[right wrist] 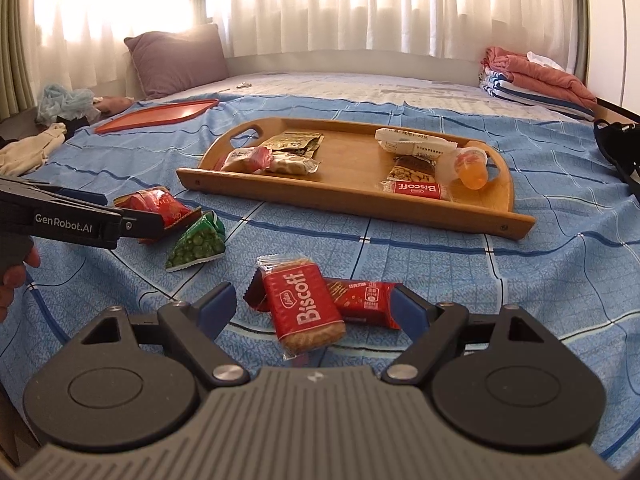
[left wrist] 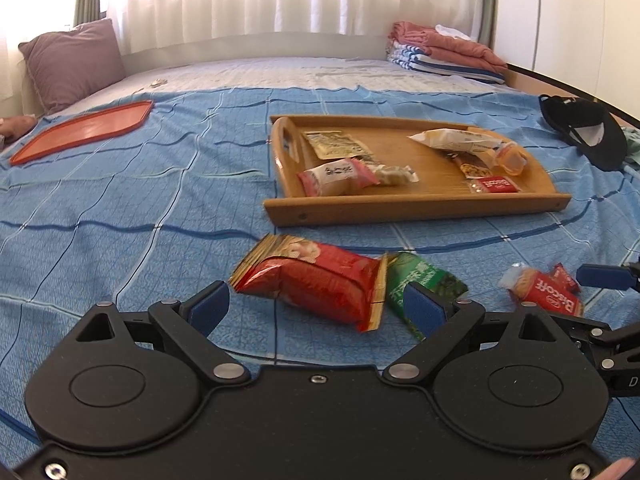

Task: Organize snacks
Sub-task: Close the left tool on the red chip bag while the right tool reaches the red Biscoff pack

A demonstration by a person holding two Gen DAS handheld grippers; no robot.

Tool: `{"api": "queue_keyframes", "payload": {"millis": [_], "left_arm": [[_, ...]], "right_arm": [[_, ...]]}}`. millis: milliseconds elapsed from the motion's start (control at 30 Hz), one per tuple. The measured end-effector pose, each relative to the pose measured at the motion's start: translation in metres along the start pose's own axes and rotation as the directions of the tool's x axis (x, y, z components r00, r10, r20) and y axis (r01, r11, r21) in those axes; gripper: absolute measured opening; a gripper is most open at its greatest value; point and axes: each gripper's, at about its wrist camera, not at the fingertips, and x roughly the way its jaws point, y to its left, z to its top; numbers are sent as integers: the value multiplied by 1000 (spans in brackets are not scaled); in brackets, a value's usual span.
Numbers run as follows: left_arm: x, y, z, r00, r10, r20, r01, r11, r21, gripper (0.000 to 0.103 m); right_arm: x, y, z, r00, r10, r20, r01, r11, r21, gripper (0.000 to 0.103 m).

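On the blue checked bedspread a red snack bag (left wrist: 316, 280) lies between the fingers of my open left gripper (left wrist: 316, 308); the pads do not press it. A green pea pack (left wrist: 420, 284) lies just right of it. My right gripper (right wrist: 316, 308) is open around a Biscoff packet (right wrist: 304, 308) that overlaps a small red packet (right wrist: 360, 300). Beyond them a wooden tray (left wrist: 416, 204) holds several snacks, among them another Biscoff (right wrist: 416, 191) and an orange jelly cup (right wrist: 472, 168). In the right wrist view the left gripper (right wrist: 120, 210) reaches over the red bag (right wrist: 160, 208) beside the green pack (right wrist: 196, 244).
An orange-red flat tray (left wrist: 80, 132) lies far left, near a purple pillow (left wrist: 72, 64). Folded towels (left wrist: 448, 54) sit at the back right and a black cap (left wrist: 584, 136) lies right of the wooden tray. Loose clothes (right wrist: 36, 148) are heaped at the bed's left edge. A hand (right wrist: 12, 280) holds the left gripper.
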Motion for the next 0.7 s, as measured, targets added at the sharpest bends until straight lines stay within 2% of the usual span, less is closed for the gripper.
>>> {"api": "queue_keyframes", "payload": {"millis": [467,700], "left_arm": [[22,0,3,1000,20,8,-19,1000,-19,94],[29,-2,3,1000,15,0,-15,1000,-15,94]], "right_arm": [[9,6,-18,998,-43,37,44,999,-16,90],[5,5,-19,997,-42,62,42,999,2,77]]}}
